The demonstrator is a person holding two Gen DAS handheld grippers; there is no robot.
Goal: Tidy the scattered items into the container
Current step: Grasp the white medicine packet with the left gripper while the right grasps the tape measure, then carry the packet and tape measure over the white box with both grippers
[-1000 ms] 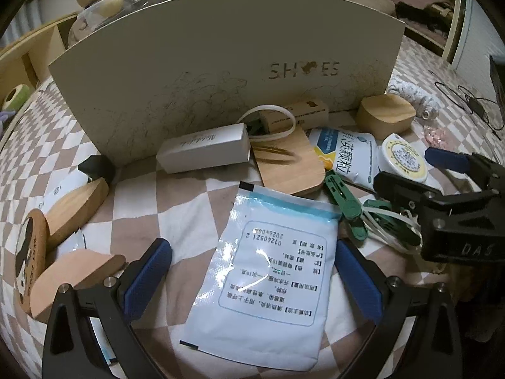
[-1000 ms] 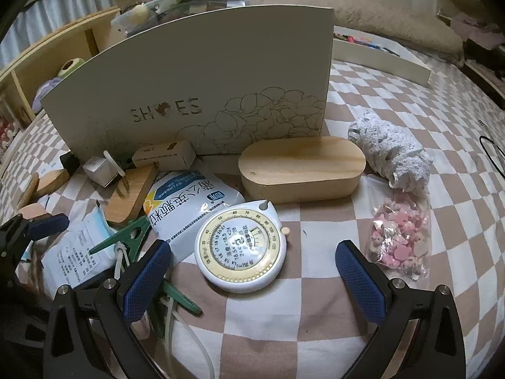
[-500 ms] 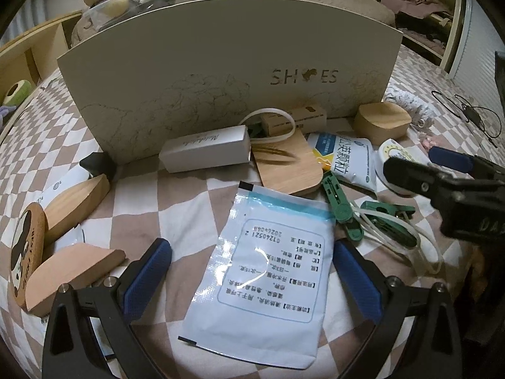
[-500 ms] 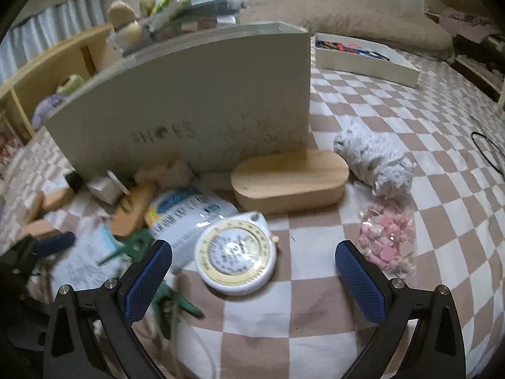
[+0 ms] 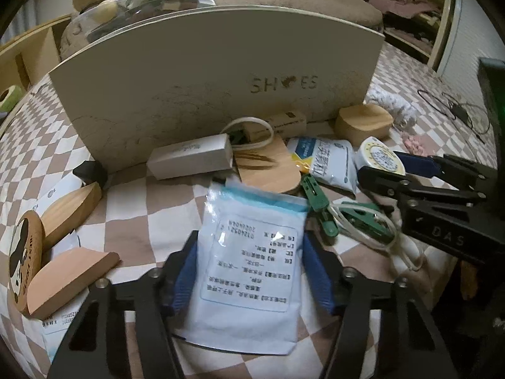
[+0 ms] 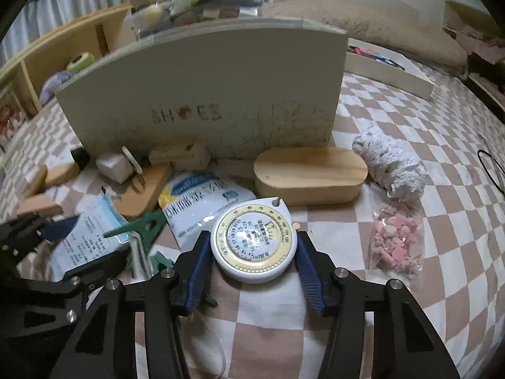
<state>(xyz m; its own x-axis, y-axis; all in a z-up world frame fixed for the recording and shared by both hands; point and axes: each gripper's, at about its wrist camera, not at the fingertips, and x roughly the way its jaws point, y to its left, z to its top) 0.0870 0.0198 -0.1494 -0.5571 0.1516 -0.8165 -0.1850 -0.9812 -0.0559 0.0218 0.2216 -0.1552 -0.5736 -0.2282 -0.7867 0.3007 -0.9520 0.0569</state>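
1. The left gripper (image 5: 251, 271) has its blue pads closed against both side edges of the pale blue sachet (image 5: 252, 259), which lies flat on the checked cloth (image 5: 135, 211)
2. The right gripper (image 6: 254, 260) has its pads pressed to either side of the round BMI tape measure (image 6: 255, 242), which rests on the cloth just in front of the oval wooden box (image 6: 311, 175)
3. The cream container (image 5: 217, 85), marked SHOES, stands upright behind the clutter
4. Green clips (image 5: 318, 202) lie between the two grippers
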